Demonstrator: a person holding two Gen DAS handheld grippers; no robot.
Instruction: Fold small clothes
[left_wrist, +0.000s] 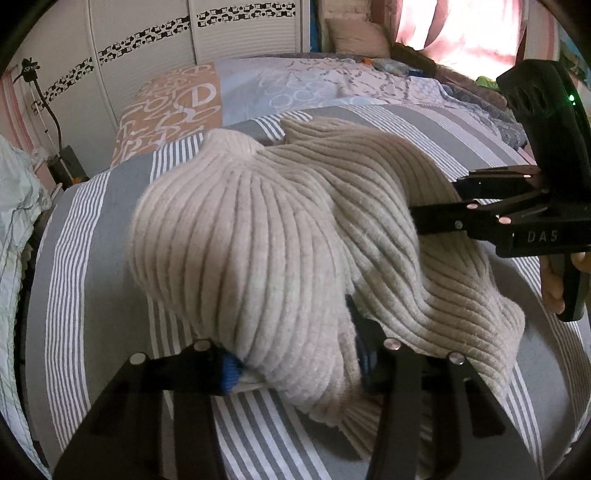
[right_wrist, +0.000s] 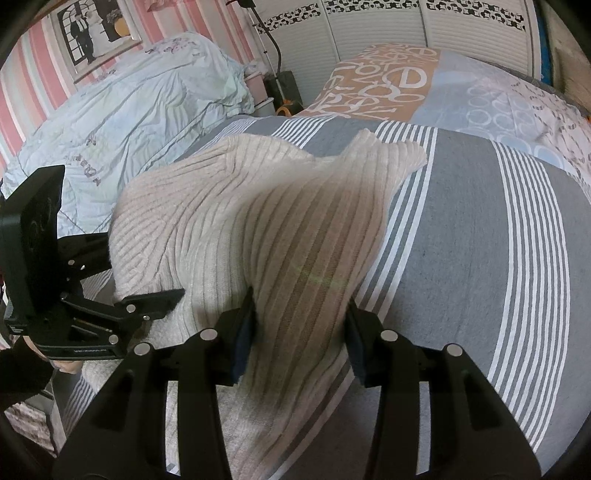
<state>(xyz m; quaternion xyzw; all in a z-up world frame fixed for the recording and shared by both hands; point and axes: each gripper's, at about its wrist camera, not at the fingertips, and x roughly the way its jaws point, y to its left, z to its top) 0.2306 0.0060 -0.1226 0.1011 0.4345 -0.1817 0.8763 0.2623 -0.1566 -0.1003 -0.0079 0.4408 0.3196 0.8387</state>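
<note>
So in the left wrist view there's one beige ribbed sweater (left_wrist: 280, 236), bunched up and lifted partly off the grey-and-white striped bedspread (left_wrist: 85, 258). The left gripper (left_wrist: 295, 363) has its two fingers spread fairly wide with a thick wad of the knit sitting between the blue pads (left_wrist: 231, 373), so it looks like it's holding that bunch. Off the sweater's right edge you can see the right gripper (left_wrist: 424, 210) poking in sideways, tips buried in the fabric. Beyond the sweater is one orange cushion (left_wrist: 173, 110) with white letters. Right wrist view: same single sweater (right_wrist: 251, 221), draped up between the right gripper's (right_wrist: 299, 339) two fingers, which stand well apart with cloth filling the gap. Left gripper (right_wrist: 155, 299) comes in at the sweater's left edge. One pale blue quilt (right_wrist: 122, 110) lies behind that.
</note>
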